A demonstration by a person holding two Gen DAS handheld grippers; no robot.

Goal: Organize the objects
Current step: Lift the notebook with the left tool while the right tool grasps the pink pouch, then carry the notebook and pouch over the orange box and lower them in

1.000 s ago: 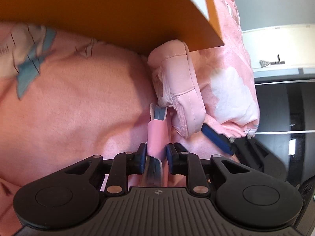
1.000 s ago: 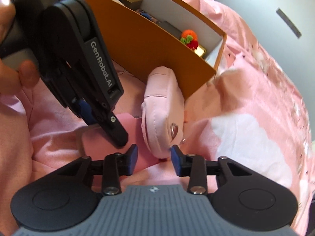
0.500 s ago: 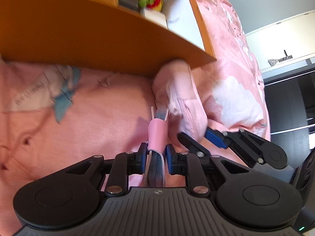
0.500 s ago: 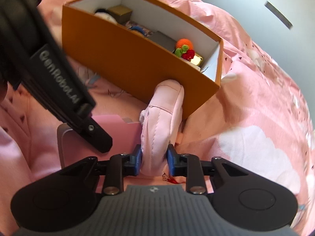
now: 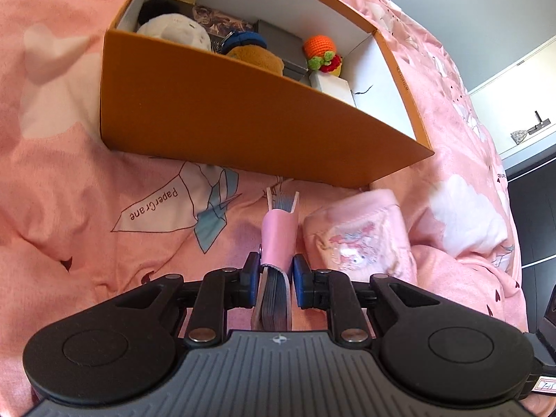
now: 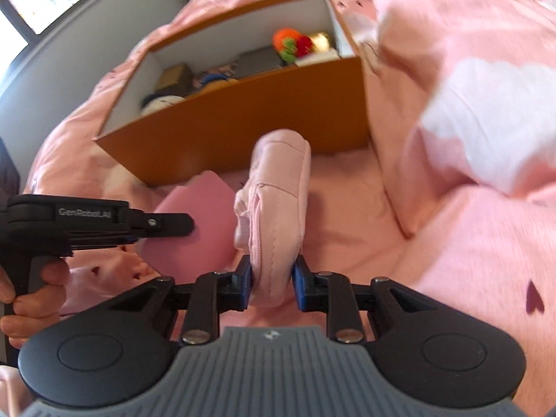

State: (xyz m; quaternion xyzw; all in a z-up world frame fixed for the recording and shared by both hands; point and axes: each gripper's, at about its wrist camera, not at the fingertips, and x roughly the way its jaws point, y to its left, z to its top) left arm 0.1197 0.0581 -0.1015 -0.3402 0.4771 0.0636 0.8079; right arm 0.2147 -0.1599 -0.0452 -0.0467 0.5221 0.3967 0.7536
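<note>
The left gripper [image 5: 276,271] is pinching a notebook [image 5: 278,243] nearly closed, pads pressing both pink covers, grey page edges showing between them. The right gripper [image 6: 271,274] is clamping a soft pink pouch [image 6: 274,208]; its jaws have just been closing, narrow now, with the padded fabric squeezed between the pads. A hand [image 6: 31,295] is gripping the left tool's handle.

Both things are sitting in front of the fingers, short of the orange box [image 5: 243,118], which is lying just beyond them on the pink duvet [image 5: 87,243].

Risks, as I judge them: the pouch is quilted and limp, so it could be sagging out of the grip or snagging its free end on the box's near wall as it goes over. The notebook is being held near one end only; its smooth cover could be slipping or pivoting between the pads. The box is already crowded with plush toys [image 5: 173,31], a crocheted orange ball [image 5: 319,47] and small cartons, so a dropped item may be perching on top instead of settling. The two tools are close together and could be colliding.
</note>
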